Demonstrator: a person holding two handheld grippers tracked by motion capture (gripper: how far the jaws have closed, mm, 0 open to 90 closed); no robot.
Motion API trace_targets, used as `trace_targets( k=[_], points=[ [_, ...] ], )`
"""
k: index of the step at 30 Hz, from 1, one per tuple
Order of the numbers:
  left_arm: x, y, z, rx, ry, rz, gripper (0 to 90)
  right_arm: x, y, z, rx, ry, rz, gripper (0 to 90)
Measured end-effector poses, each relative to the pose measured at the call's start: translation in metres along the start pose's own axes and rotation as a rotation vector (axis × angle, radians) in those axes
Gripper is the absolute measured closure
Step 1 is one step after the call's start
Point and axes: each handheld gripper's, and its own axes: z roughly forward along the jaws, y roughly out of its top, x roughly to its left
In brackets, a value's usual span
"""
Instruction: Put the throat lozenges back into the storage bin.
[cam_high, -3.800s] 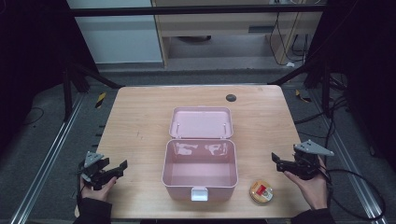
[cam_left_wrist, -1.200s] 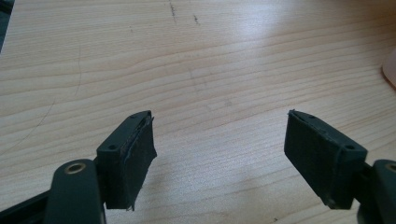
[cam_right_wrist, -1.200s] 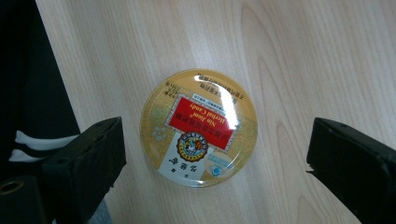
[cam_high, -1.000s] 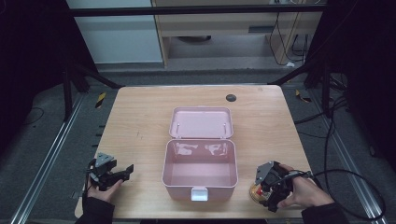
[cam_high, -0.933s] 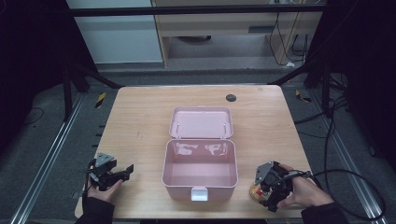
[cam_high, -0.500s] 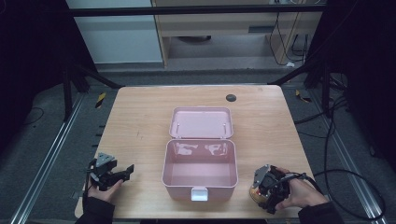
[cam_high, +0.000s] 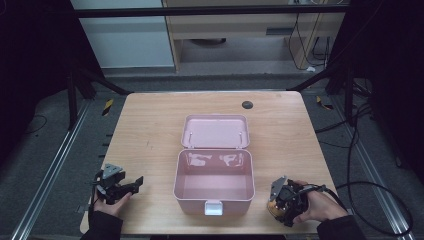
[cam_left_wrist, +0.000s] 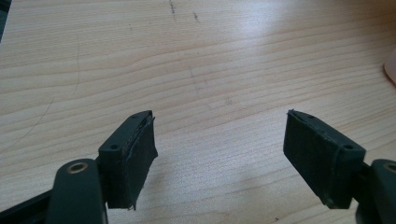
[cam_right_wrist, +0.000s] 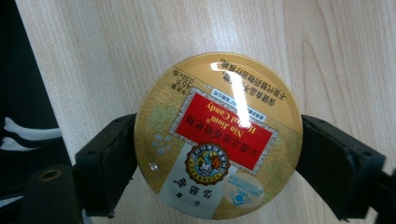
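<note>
A round gold candy tin (cam_right_wrist: 217, 135) with a red label lies flat on the wooden table (cam_right_wrist: 140, 42), near the front edge at the right. My right gripper (cam_right_wrist: 218, 142) has just been closing with the tin between its jaws, and both black pads (cam_right_wrist: 109, 161) now press on the tin's sides. In the high view the right gripper (cam_high: 281, 202) covers most of the tin (cam_high: 272, 206). My left gripper (cam_high: 131, 185) rests at the front left. Its jaws stand wide apart over bare wood (cam_left_wrist: 219, 140), holding nothing.
An open pink plastic box (cam_high: 214, 162) stands mid-table, its lid (cam_high: 215, 131) laid back and its inside bare. The box's front latch (cam_high: 213, 206) faces me. A dark round hole (cam_high: 247, 104) marks the table's far side. Cables trail off to the right.
The right gripper has come in from the right edge to the tin and its jaws have closed onto it. The left gripper has stayed put and open.
</note>
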Motion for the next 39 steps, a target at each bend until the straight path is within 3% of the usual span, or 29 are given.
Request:
trace_targets(
  k=[8, 13, 21, 39],
  points=[
    [0.000, 0.000, 0.000, 0.004, 0.000, 0.004, 24.9, 0.000, 0.000, -0.001, 0.004, 0.001, 0.023, 20.4],
    [0.000, 0.000, 0.000, 0.004, -0.001, 0.005, 25.0, -0.002, -0.001, -0.008, -0.020, -0.006, 0.043, 20.4],
    [0.000, 0.000, 0.000, 0.010, -0.004, 0.007, 25.0, -0.008, 0.003, -0.035, -0.095, -0.038, 0.090, 20.6],
    [-0.002, 0.000, 0.002, 0.027, -0.011, 0.012, 25.1, -0.020, 0.027, -0.082, -0.167, -0.088, 0.105, 20.6]
  ],
)
